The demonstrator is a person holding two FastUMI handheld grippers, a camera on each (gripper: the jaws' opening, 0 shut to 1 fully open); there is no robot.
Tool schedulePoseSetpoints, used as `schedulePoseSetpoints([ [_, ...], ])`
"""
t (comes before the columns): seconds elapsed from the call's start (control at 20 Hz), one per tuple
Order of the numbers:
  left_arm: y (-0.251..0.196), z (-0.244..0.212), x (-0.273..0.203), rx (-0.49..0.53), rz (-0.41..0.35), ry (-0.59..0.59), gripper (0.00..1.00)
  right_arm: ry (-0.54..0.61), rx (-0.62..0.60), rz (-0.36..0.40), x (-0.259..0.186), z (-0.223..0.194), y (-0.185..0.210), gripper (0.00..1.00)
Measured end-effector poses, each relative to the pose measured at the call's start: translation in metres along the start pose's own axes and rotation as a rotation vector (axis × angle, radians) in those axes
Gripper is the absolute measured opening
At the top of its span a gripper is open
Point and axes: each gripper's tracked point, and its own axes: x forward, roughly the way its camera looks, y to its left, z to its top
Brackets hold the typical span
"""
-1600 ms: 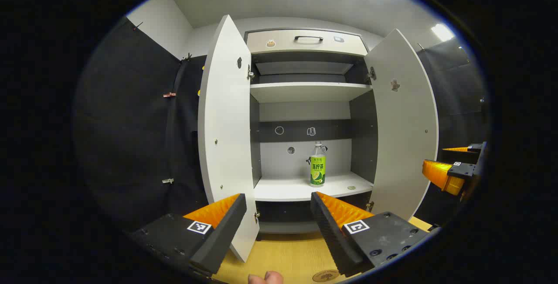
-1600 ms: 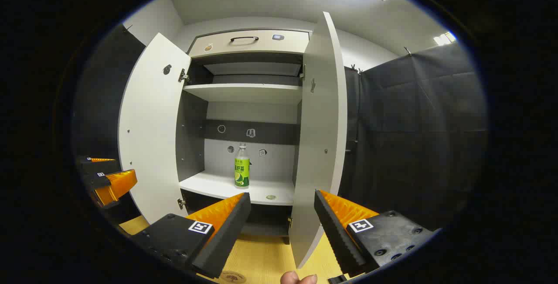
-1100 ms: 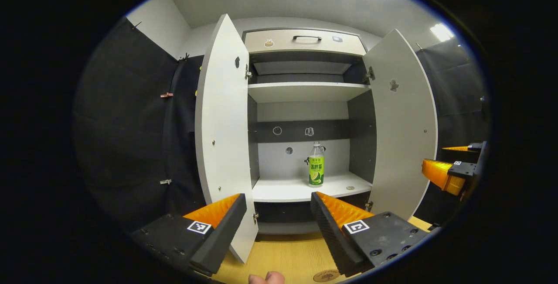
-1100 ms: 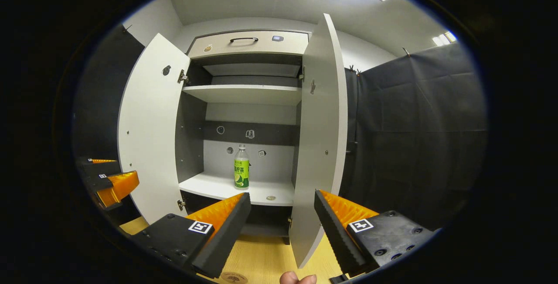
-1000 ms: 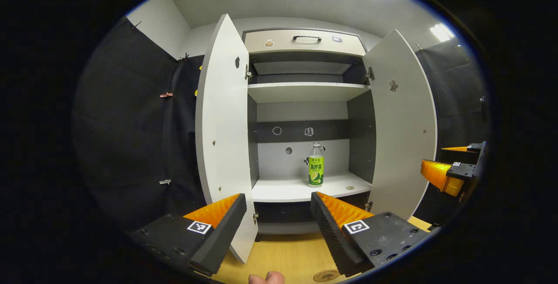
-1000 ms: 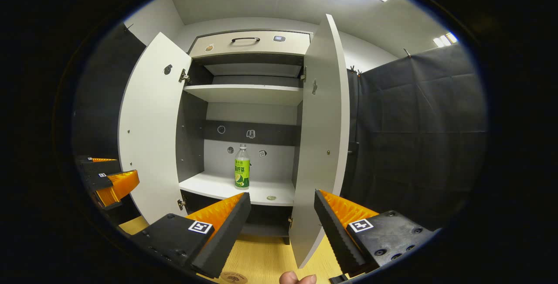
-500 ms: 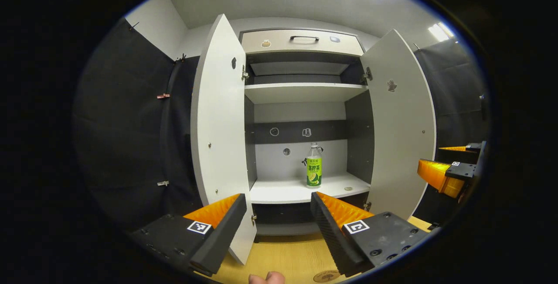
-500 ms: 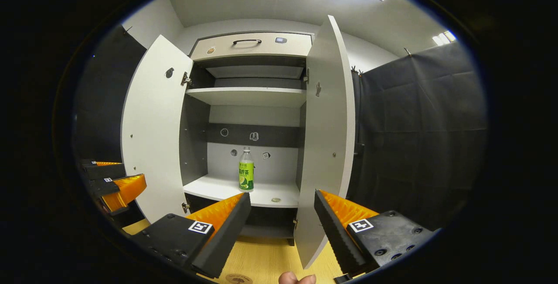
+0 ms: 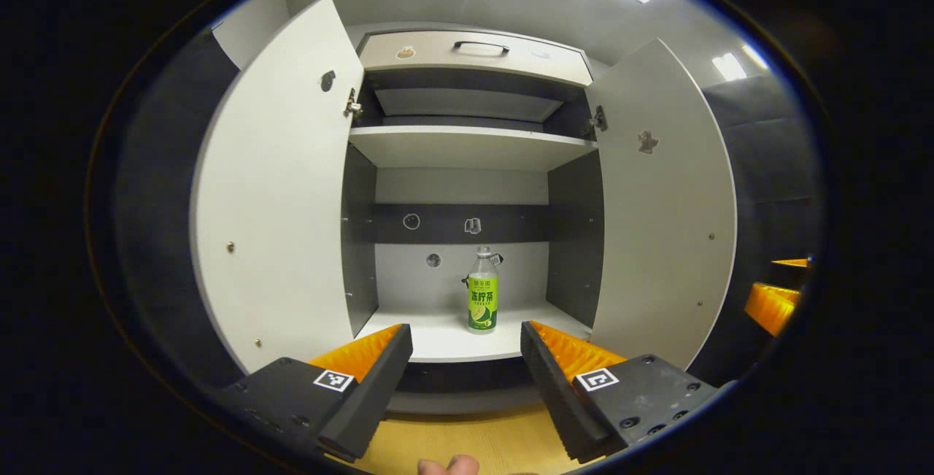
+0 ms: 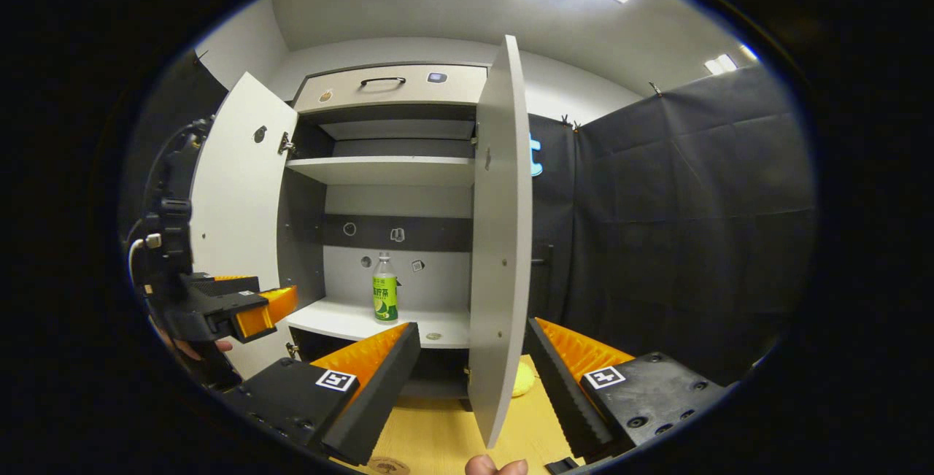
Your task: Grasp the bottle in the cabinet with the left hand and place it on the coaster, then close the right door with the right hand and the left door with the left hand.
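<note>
A clear bottle [image 9: 482, 300] with a green label stands upright on the cabinet's lower shelf [image 9: 438, 340], toward the back. My left gripper [image 9: 465, 329] is open, short of the shelf's front edge, with the bottle straight ahead between its fingers' lines. Both doors stand open: the left door [image 9: 284, 190] and the right door [image 9: 664, 205]. In the right gripper view the bottle [image 10: 385, 296] sits inside and the right door [image 10: 500, 241] is edge-on just ahead of my open right gripper [image 10: 473, 327]. The left gripper [image 10: 252, 296] shows at the left by the left door [image 10: 233, 190]. A round coaster [image 10: 385, 466] lies on the table.
The cabinet stands on a wooden table [image 10: 438, 431]. It has an upper shelf [image 9: 467, 147] and a drawer with a dark handle [image 9: 478, 46] on top. A small round disc [image 10: 433, 336] lies on the lower shelf. A yellowish object [image 10: 522, 380] sits behind the right door.
My left gripper has moved forward toward the cabinet, so the shelf and bottle look nearer and more central. The right gripper view has shifted; the right door is now edge-on. Both doors stay open.
</note>
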Motion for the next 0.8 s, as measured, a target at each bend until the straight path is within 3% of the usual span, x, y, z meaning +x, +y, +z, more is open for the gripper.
schedulePoseSetpoints([
  [0.15,-0.013,-0.001,0.051,-0.015,-0.027,-0.004,0.95,-0.008,0.001,-0.066,-0.005,0.003,-0.034,0.97],
  [0.4,-0.02,-0.005,0.135,-0.003,0.009,-0.009,0.95,0.01,-0.026,-0.141,0.0,-0.004,-0.086,0.97],
  [0.8,-0.019,-0.037,0.243,-0.003,0.042,0.025,0.95,0.018,-0.078,-0.191,0.025,-0.007,-0.134,0.97],
])
